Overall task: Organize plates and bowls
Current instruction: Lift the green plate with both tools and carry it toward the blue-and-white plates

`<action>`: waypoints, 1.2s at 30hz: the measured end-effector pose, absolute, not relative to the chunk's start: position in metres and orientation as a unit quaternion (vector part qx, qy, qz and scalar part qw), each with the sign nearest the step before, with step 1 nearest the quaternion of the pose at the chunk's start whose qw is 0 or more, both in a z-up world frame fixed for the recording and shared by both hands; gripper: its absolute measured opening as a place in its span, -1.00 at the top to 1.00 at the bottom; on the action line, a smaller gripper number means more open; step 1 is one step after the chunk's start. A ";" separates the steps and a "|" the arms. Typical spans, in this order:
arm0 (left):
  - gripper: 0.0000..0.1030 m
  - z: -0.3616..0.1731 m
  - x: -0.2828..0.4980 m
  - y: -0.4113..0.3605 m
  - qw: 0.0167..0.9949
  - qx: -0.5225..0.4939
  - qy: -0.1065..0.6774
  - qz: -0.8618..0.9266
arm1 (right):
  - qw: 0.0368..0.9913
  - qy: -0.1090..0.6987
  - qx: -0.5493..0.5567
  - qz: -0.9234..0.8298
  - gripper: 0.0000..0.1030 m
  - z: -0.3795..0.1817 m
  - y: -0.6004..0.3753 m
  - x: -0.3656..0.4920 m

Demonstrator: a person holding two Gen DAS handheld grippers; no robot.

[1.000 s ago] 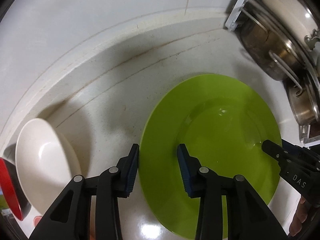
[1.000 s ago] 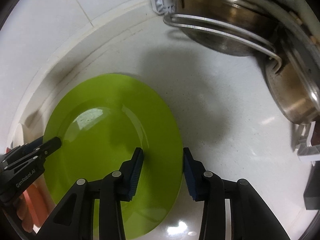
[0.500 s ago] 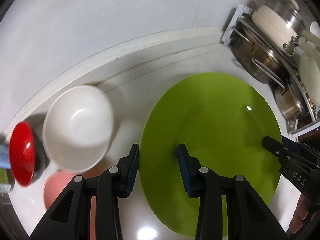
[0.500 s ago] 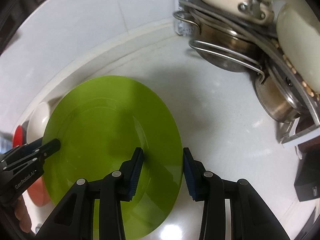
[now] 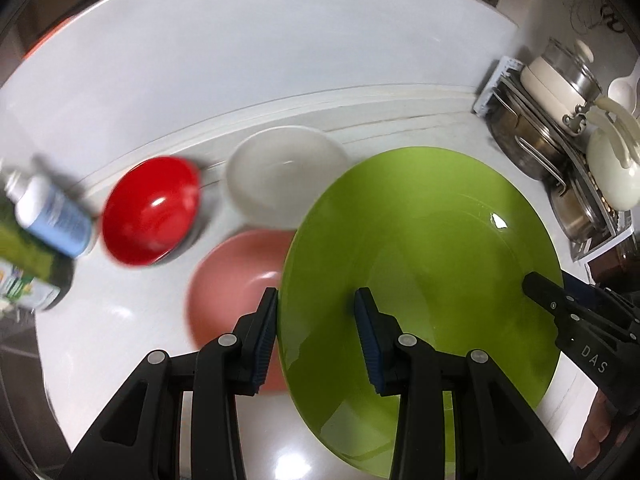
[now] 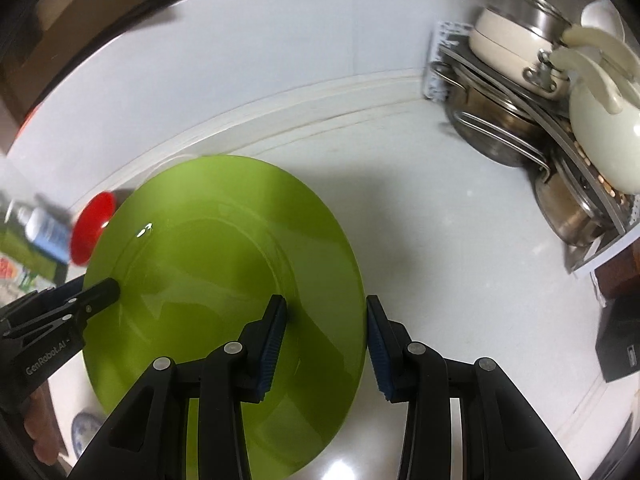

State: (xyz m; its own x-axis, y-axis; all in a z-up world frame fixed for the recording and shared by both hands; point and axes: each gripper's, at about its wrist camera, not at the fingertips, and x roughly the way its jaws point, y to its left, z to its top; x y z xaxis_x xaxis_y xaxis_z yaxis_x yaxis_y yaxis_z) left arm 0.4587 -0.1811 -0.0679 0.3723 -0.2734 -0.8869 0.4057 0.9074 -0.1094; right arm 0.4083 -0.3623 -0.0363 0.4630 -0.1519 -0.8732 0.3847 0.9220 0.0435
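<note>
A large green plate (image 5: 420, 260) (image 6: 224, 260) hangs above the white counter, held at two opposite rims. My left gripper (image 5: 316, 336) grips its left rim, one finger outside the edge and one over the plate's face. On the opposite rim sits my right gripper (image 6: 326, 336), holding it the same way. Each gripper's tip shows in the other view. To the left on the counter lie a red bowl (image 5: 152, 212), a white bowl (image 5: 280, 184) and a pink dish (image 5: 236, 280), the last partly hidden by the plate.
A rack of steel pots (image 5: 560, 128) (image 6: 540, 120) with a cream kettle (image 6: 604, 132) fills the right corner. A spray bottle (image 5: 52, 216) and cartons stand at far left. A black box (image 6: 620, 344) sits at right. The wall runs close behind.
Both grippers have risen and drawn back with the green plate held between them. The white, red and pink dishes on the left have come into view.
</note>
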 end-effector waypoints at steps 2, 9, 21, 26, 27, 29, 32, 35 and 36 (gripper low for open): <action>0.27 -0.065 0.453 -0.162 0.827 0.054 0.523 -0.199 | 0.851 0.489 0.110 -0.154 0.21 -0.033 -0.346 0.403; 0.26 -0.053 0.431 -0.099 0.838 0.035 0.515 -0.177 | 0.865 0.477 0.085 -0.131 0.21 -0.020 -0.285 0.385; 0.26 -0.050 0.390 0.010 0.852 0.001 0.509 -0.121 | 0.875 0.475 0.058 -0.075 0.21 -0.015 -0.183 0.359; 0.27 -0.052 0.373 0.047 0.855 -0.011 0.508 -0.102 | 0.874 0.480 0.051 -0.054 0.21 -0.019 -0.154 0.352; 0.27 -0.052 0.369 0.054 0.856 -0.015 0.508 -0.097 | 0.874 0.481 0.051 -0.051 0.21 -0.020 -0.150 0.351; 0.27 -0.053 0.362 0.067 0.857 -0.017 0.507 -0.091 | 0.874 0.482 0.049 -0.045 0.21 -0.022 -0.140 0.348; 0.27 -0.055 0.352 0.083 0.858 -0.021 0.507 -0.083 | 0.873 0.485 0.046 -0.035 0.21 -0.025 -0.123 0.341; 0.27 -0.060 0.344 0.098 0.855 -0.025 0.512 -0.077 | 0.871 0.488 0.041 -0.029 0.21 -0.030 -0.108 0.337; 0.27 -0.063 0.342 0.102 0.854 -0.026 0.514 -0.075 | 0.870 0.491 0.040 -0.027 0.21 -0.032 -0.104 0.335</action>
